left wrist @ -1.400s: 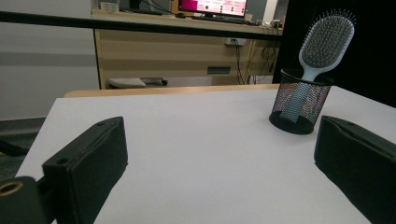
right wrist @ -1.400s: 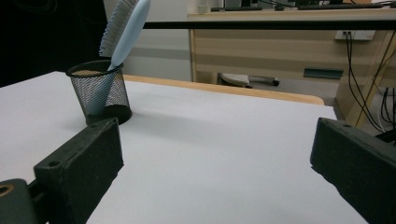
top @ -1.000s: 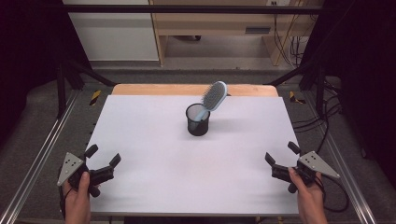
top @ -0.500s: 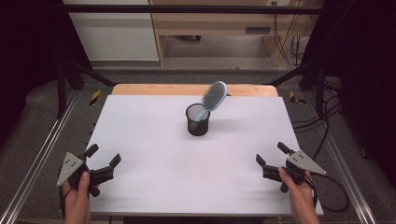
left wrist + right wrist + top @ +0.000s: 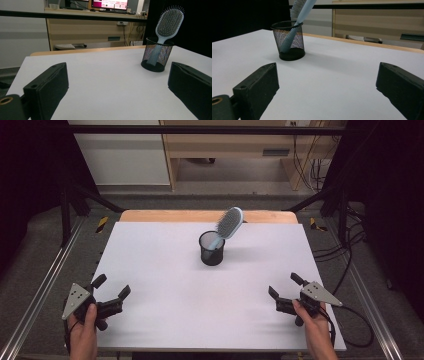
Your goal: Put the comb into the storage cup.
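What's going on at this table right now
A person sits at a white table with a two-jaw gripper in each hand. The left gripper and right gripper are both open, holding nothing, near the table's near edge. Farther back, a black mesh cup stands upright near the middle, with a light blue hairbrush standing handle-down in it, its head leaning out over the rim. Nothing is being touched yet.

Bare white table (image 5: 165, 270) all round; sole obstacle mesh cup (image 5: 211, 248), hairbrush (image 5: 229, 224) leaning out toward 1 o'clock.
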A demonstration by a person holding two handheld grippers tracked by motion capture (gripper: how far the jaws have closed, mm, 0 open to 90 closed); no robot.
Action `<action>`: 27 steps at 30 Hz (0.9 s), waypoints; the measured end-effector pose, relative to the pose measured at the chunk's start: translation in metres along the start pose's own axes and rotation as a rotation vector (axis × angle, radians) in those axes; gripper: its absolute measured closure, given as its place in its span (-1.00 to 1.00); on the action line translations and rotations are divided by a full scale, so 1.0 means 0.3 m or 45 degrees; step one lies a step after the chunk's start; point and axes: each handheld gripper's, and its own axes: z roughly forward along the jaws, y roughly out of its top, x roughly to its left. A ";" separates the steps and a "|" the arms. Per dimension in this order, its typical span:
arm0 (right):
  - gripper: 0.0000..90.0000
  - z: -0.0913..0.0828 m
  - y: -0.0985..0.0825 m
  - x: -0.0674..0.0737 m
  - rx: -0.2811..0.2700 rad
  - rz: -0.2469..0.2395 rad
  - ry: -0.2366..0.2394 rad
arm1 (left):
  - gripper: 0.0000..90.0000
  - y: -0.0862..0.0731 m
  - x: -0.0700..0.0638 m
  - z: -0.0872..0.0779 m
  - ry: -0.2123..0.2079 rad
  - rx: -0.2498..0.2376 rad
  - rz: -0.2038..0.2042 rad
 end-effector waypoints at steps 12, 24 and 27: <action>-0.90 0.039 0.001 0.031 0.016 -0.020 0.046 | -0.93 0.000 0.000 -0.001 -0.015 -0.008 -0.006; -0.90 0.081 0.003 0.056 0.036 -0.034 0.083 | -0.93 0.002 -0.006 0.001 -0.034 -0.025 0.011; -0.90 0.091 -0.003 0.065 0.044 -0.044 0.096 | -0.93 0.002 -0.010 0.003 -0.042 -0.023 0.020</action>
